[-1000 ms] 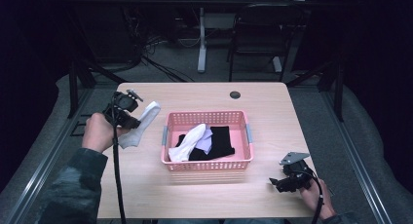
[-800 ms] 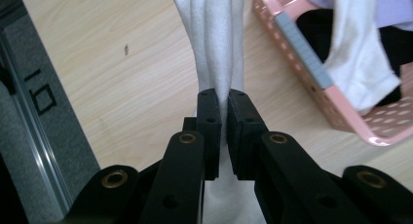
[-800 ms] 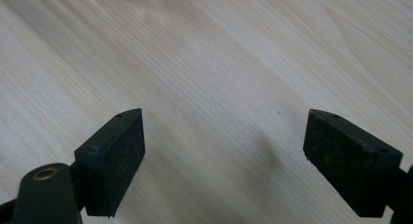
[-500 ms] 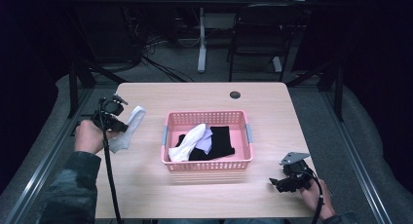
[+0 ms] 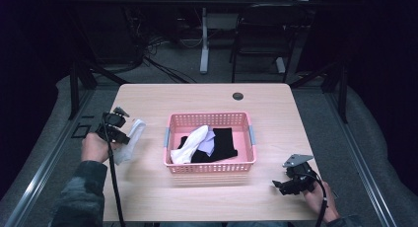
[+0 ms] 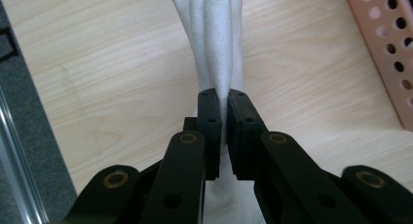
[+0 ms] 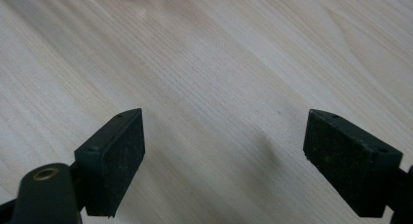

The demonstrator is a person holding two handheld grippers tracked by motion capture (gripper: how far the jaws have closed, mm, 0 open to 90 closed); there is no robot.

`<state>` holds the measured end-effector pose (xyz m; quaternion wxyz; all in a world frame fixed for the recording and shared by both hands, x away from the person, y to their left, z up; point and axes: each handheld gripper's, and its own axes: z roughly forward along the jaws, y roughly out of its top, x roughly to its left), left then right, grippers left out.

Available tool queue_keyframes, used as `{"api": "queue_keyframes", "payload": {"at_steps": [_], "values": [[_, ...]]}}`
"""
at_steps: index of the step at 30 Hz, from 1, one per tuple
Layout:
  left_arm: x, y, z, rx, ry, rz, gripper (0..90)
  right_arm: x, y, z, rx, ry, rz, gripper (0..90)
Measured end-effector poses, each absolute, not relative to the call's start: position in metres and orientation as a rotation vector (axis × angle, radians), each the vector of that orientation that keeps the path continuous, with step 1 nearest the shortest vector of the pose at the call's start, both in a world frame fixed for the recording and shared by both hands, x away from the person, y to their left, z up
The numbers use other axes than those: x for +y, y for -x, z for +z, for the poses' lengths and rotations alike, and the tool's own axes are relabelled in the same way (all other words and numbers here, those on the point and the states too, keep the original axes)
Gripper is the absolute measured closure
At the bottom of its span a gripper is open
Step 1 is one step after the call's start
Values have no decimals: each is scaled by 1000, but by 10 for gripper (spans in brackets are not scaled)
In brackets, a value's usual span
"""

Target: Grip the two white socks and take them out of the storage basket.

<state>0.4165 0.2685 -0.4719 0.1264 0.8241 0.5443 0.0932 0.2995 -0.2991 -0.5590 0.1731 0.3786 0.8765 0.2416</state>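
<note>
Sock: a white sock (image 6: 216, 44) is pinched between the pads of the left gripper (image 6: 223, 117), at the left side of the table (image 5: 197, 96), left of the pink basket (image 5: 209, 168) and apart from it.
Left gripper: jaws pressed together on the sock; in the high view the gripper (image 5: 117, 131) sits at the table's left edge, with the sock (image 5: 129, 140) draped beside it.
Right gripper: jaws spread with bare wood between them; the gripper (image 5: 283, 183) rests low at the table's right front corner, well apart from the sock.
Hard to see: the sock's near part is hidden under the left jaws, and its far end is cut off by the left gripper view's top edge; toe and cuff cannot be told apart.
Sock axis: long axis runs straight away from the left jaws; in the high view it slants from upper right to lower left.
Basket: black, white and pale cloth lies inside.
</note>
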Motion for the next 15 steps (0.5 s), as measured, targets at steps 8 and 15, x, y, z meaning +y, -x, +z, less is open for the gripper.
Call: {"api": "queue_keyframes", "payload": {"at_steps": [8, 15], "values": [[271, -422, -505, 1641, -2385, 218, 848, -299, -300, -560, 2489, -1077, 696, 145], [279, -423, -525, 1700, -2351, 148, 748, -299, -300, -560, 2490, -1077, 694, 145]]}}
